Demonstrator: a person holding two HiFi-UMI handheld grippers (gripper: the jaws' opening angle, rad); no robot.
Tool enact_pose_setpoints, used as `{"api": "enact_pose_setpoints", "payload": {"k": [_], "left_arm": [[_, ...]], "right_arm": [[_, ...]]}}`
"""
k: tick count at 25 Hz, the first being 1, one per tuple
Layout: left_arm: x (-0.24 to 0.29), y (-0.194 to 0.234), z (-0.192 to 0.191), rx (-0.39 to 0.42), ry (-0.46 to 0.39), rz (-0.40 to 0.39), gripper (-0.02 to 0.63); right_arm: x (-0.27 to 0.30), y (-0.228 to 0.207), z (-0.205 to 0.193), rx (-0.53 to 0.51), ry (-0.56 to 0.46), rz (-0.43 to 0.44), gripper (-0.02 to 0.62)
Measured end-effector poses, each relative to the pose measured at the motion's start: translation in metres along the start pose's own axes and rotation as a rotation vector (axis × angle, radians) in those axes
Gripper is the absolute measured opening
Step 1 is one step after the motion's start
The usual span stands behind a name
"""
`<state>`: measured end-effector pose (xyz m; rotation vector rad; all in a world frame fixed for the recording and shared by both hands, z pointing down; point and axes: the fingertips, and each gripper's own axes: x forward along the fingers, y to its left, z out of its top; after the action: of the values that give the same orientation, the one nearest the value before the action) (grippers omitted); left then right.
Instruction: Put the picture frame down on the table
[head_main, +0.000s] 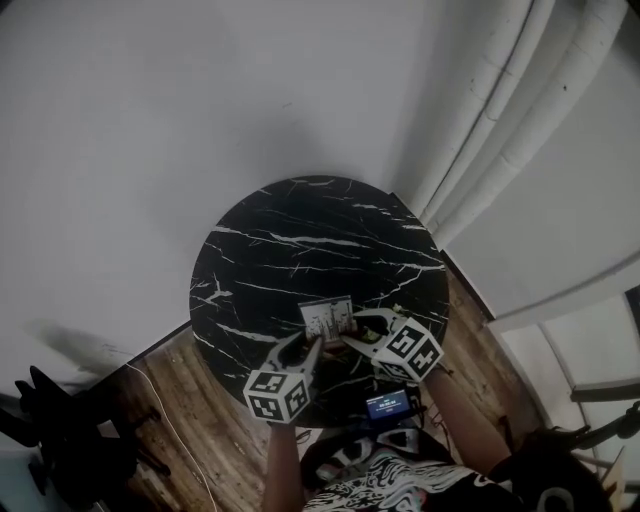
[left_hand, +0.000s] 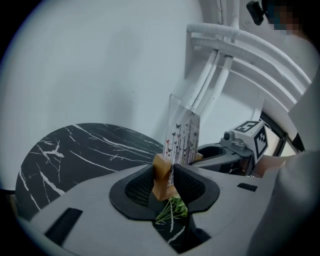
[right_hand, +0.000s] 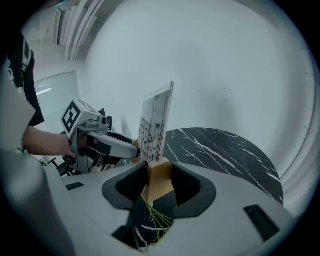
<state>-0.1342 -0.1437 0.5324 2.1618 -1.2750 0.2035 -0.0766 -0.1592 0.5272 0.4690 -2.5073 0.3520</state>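
Evidently we had the picture frame (left_hand: 182, 135) upright at the tabletop (head_main: 300, 240), left gripper (left_hand: 172, 182) and right gripper (right_hand: 159, 182) fingers clamped on its base, release pending.

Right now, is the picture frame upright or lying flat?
Upright: the picture frame stands on edge, its wooden base clamped by left gripper and right gripper.
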Motion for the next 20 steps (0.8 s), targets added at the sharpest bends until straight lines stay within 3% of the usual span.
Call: {"api": "enact_pose_setpoints", "payload": {"k": [20], "left_arm": [[0.053, 0.057, -0.027, -0.082, 0.136, 0.044, 0.124]], "right_arm": [[0.064, -0.044, -0.028, -0.096, 0.100, 0.063, 0.156]]}}
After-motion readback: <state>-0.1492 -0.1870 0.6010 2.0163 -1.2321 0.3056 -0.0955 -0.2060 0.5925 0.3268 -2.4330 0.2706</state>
